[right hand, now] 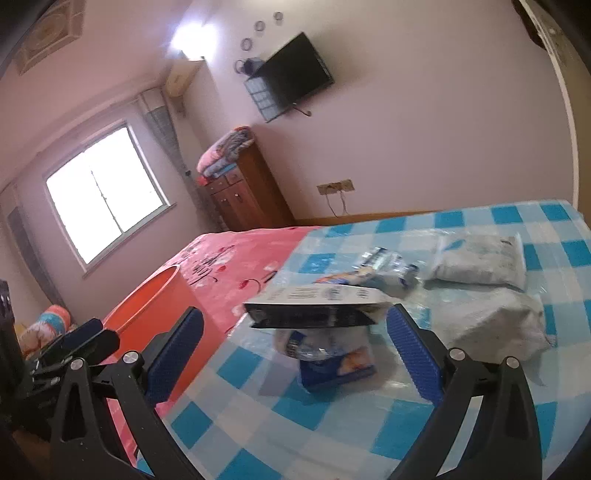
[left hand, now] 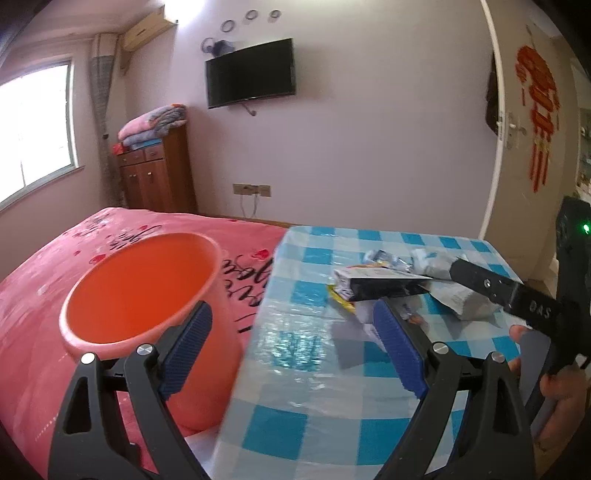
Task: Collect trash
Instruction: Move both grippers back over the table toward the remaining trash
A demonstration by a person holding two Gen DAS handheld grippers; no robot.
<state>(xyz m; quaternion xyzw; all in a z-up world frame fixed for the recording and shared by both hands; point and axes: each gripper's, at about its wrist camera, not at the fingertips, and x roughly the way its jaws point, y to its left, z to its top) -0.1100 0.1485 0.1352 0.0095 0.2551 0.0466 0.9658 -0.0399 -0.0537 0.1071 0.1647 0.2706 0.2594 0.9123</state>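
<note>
Here, both tongs (left hand: 291, 354) (right hand: 295, 354) wide apart, empty, tilted down twd trash (right hand: 314, 314) on table (right hand: 332, 424).

Ahead of me a dark television (left hand: 251, 73) hangs on the pale wall, with three small round frames (left hand: 251, 14) above it and an air conditioner (left hand: 146, 29) near the ceiling corner. Below that stands a wooden cabinet (left hand: 157, 171) carrying a stack of folded blankets (left hand: 153, 123) (pink and grey, as far as I can tell). A bright window (right hand: 105, 197) fills the left wall, and a wall socket (left hand: 252, 189) with dangling cords sits low. The bed (left hand: 44, 273) wears a pink printed cover. On the right, a red hanging ornament (left hand: 537, 110) decorates the white door (left hand: 511, 122).
</note>
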